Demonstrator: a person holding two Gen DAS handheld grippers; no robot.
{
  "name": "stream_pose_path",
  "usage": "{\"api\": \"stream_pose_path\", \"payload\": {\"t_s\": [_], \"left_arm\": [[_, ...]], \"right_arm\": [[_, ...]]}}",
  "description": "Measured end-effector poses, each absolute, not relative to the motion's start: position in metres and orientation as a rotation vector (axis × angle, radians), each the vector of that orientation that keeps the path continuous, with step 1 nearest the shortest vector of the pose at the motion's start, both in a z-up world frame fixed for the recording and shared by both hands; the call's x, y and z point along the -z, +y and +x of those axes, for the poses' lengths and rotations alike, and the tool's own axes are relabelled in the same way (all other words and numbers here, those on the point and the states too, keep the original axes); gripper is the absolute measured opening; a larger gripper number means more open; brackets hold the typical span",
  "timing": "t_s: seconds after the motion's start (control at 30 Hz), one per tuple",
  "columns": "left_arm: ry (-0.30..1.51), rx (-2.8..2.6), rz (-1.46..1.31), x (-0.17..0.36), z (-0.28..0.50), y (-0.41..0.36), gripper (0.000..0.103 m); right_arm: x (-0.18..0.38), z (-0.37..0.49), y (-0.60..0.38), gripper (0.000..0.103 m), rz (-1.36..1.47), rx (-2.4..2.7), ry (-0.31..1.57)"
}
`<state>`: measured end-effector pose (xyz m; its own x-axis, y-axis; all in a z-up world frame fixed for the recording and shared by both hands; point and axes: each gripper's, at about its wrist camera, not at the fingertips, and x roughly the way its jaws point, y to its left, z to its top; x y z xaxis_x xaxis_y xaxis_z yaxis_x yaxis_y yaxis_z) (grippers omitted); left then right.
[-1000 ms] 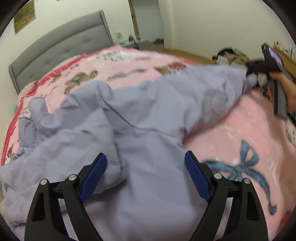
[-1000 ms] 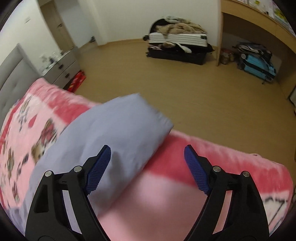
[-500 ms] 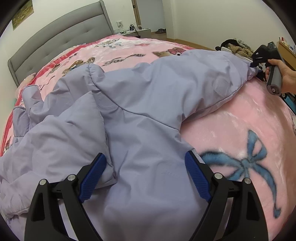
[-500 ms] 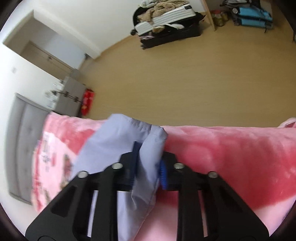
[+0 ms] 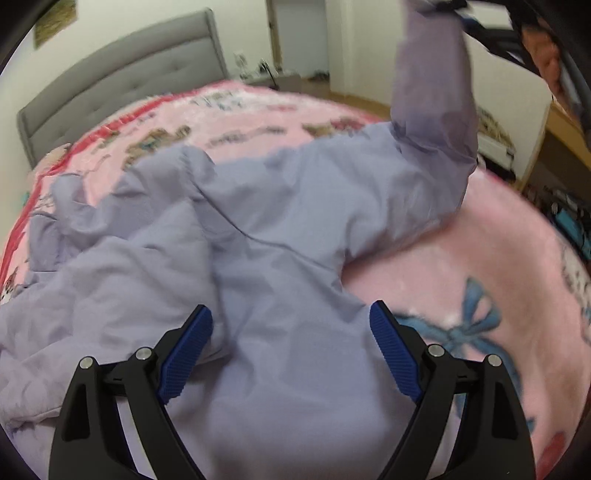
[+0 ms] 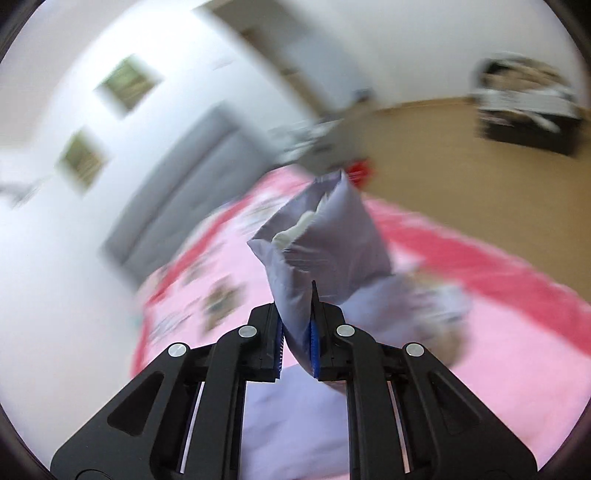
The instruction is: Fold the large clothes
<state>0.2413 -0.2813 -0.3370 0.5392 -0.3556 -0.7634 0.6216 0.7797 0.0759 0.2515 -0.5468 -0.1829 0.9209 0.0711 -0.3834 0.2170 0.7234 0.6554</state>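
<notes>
A large lilac padded jacket [image 5: 280, 229] lies spread and rumpled on a pink blanket [image 5: 461, 258]. My left gripper [image 5: 290, 354] is open and empty, low over the jacket's body. My right gripper [image 6: 297, 343] is shut on the end of the jacket's sleeve [image 6: 321, 240] and holds it up in the air. In the left wrist view the raised sleeve [image 5: 432, 81] rises at the upper right to the right gripper [image 5: 461, 14] at the top edge. The right wrist view is blurred.
A grey padded headboard [image 5: 122, 92] stands at the far end of the bed. A wooden floor [image 6: 461, 155] with an open suitcase [image 6: 528, 107] lies beyond the bed's far side. A wooden shelf unit [image 5: 565, 129] stands at the right.
My right gripper closed on the sleeve end, then lifted it high off the bed and swung round towards the headboard. My left gripper stayed open over the jacket's body.
</notes>
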Motion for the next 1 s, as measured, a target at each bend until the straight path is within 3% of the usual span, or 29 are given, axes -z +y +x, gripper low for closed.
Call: {"api": "stream_pose_path", "payload": {"t_s": [0.17, 0.37, 1.0], "left_arm": [[0.796, 0.622, 0.193, 0.293, 0.246, -0.228, 0.086], [0.78, 0.56, 0.2, 0.267, 0.251, -0.155, 0.086], [0.868, 0.287, 0.317, 0.309, 0.224, 0.02, 0.086]], "right_arm": [[0.151, 0.274, -0.447, 0.01, 0.643, -0.189, 0.426], [0.17, 0.308, -0.347, 0.01, 0.578, -0.381, 0.576], [0.297, 0.359, -0.107, 0.01, 0.238, -0.519, 1.164]]}}
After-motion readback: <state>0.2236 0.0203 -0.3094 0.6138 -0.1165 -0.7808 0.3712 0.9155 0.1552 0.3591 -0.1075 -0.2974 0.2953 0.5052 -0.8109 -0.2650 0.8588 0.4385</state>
